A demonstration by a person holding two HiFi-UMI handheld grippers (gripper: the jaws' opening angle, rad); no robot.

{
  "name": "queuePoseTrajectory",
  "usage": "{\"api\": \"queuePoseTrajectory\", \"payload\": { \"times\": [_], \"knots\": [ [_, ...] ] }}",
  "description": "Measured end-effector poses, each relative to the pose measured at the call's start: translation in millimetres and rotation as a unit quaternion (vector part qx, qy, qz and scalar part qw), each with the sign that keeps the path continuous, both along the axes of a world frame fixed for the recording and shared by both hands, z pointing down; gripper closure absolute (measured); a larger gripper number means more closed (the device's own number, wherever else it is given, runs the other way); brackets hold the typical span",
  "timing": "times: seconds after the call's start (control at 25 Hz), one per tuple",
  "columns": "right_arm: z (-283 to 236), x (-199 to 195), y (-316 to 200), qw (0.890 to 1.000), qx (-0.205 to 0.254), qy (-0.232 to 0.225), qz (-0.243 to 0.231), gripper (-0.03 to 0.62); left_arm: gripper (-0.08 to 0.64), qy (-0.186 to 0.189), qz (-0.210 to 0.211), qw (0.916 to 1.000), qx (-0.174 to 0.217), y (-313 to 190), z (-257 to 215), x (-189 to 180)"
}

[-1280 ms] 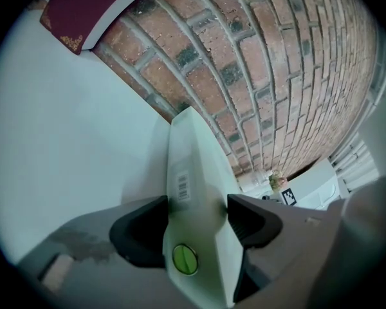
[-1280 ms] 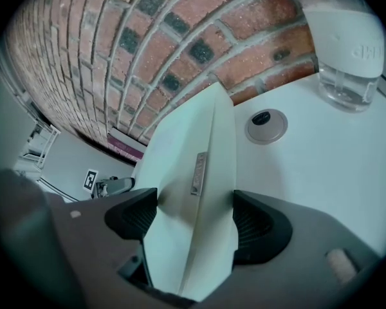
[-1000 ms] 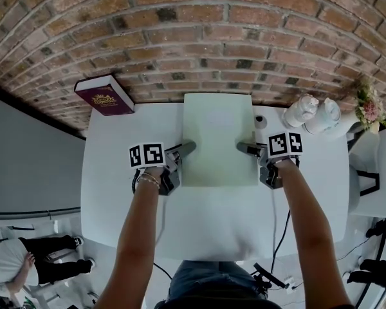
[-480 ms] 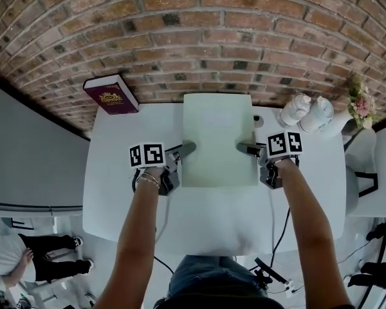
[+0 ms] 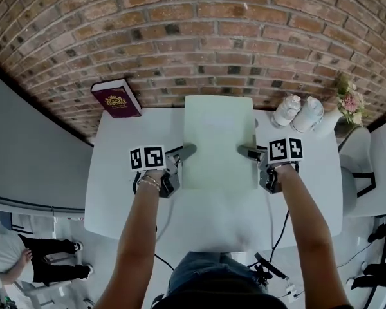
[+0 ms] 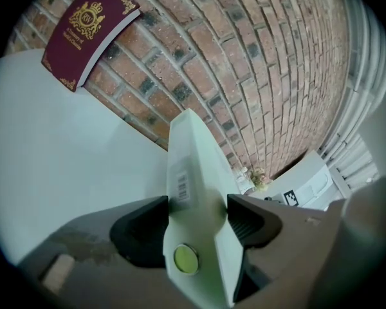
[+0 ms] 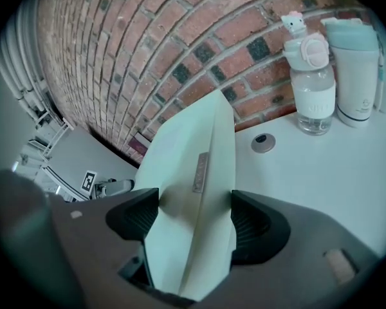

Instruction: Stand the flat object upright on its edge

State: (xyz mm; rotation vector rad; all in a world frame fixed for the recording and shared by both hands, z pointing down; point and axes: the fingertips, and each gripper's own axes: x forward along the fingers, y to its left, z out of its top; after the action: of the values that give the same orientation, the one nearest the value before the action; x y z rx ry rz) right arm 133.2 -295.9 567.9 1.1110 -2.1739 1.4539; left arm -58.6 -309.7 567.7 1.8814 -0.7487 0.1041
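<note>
Pale green and slab-like, the flat object (image 5: 219, 140) has barely shifted over the last second. Its broad face is turned up to the head view as before, with its far edge close to the brick wall (image 5: 180, 44). What moved is mostly the head camera, which slid the scene a little in frame. For the task that reads as a pause: both grips are set, but the tilt onto an edge has not visibly begun.

The left gripper (image 6: 196, 221) is closed on the slab's left edge, one jaw pressed to each face. The right gripper (image 7: 194, 221) is clamped the same way on the right edge. With a jaw under each side, the near part seems lifted off the table (image 5: 116, 192). Whether the far edge rests on it I cannot tell.

- One flat object
- Two grippers
- One dark red book (image 5: 116, 98), propped against the wall
- Two bottles, a clear one with a pink lid (image 7: 311, 85) and a pale tumbler (image 7: 354, 69)
- One small round disc (image 7: 264, 143) (a cap, perhaps)
- One bunch of flowers (image 5: 349, 100)
</note>
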Motion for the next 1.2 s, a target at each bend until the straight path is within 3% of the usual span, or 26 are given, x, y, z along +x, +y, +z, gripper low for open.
{"api": "queuePoseTrajectory", "payload": {
  "times": [0.32, 0.56, 1.0, 1.2],
  "knots": [
    [-31.9, 4.8, 17.1, 0.998, 0.059, 0.004, 0.010, 0.244, 0.267, -0.008, 0.000, 0.9993, 0.036, 18.7, -30.1, 4.0],
    [-64.2, 6.6, 25.8, 0.992, 0.124, 0.015, 0.008, 0.249, 0.267, -0.008, -0.012, 0.9960, 0.088, 30.5, -59.5, 6.4],
    [-114.9, 8.8, 38.9, 0.974, 0.222, 0.042, -0.005, 0.265, 0.267, -0.020, -0.027, 0.9793, 0.199, 45.4, -114.5, 10.3],
    [-128.8, 12.0, 46.4, 0.964, 0.256, 0.066, -0.014, 0.270, 0.267, -0.041, -0.023, 0.9720, 0.230, 54.8, -127.9, 14.2]
  ]
}}
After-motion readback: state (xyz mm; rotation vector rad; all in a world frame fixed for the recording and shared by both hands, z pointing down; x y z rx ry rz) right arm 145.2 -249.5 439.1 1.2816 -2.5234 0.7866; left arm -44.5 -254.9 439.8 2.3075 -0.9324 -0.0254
